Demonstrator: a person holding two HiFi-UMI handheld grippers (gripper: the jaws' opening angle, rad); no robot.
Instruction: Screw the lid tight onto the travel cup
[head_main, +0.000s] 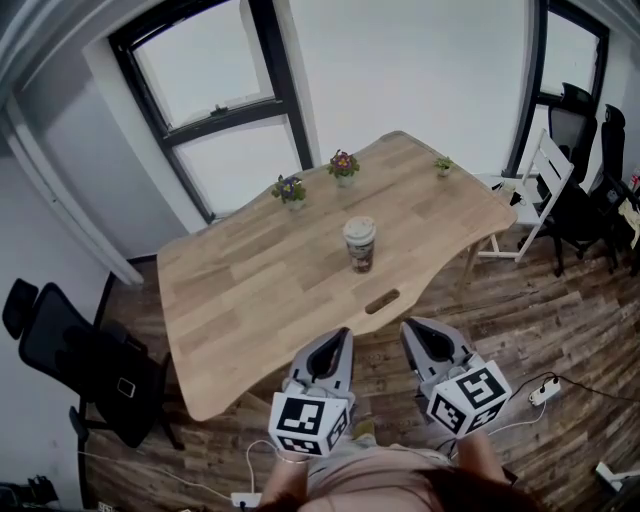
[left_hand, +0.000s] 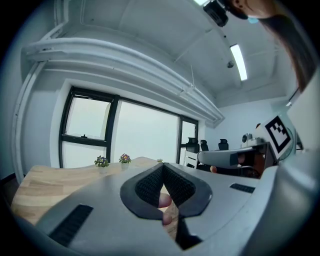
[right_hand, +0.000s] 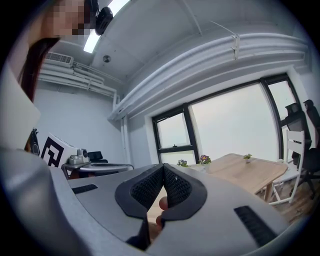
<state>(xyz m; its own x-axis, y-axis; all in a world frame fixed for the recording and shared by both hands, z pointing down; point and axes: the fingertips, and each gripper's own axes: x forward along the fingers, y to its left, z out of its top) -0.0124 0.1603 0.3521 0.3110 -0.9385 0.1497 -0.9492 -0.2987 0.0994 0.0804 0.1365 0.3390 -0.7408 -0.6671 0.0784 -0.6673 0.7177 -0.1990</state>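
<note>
Cup (head_main: 359, 244) upright mid-desk (head_main: 250, 300), pale lid (head_main: 359, 230) sitting on top; can't tell if threaded down. Left tongs (head_main: 338, 338) and right tongs (head_main: 408, 328) both closed, nothing between pads. Both side by side at desk's near edge, tips toward cup, well apart from it. Slot (head_main: 382, 301) in desktop between cup and tongs. Three flower pots (head_main: 343, 165) along far edge. Black chair (head_main: 90, 370) at left, white chair (head_main: 540, 190) at far right. Window (head_main: 215, 100) beyond desk.
</note>
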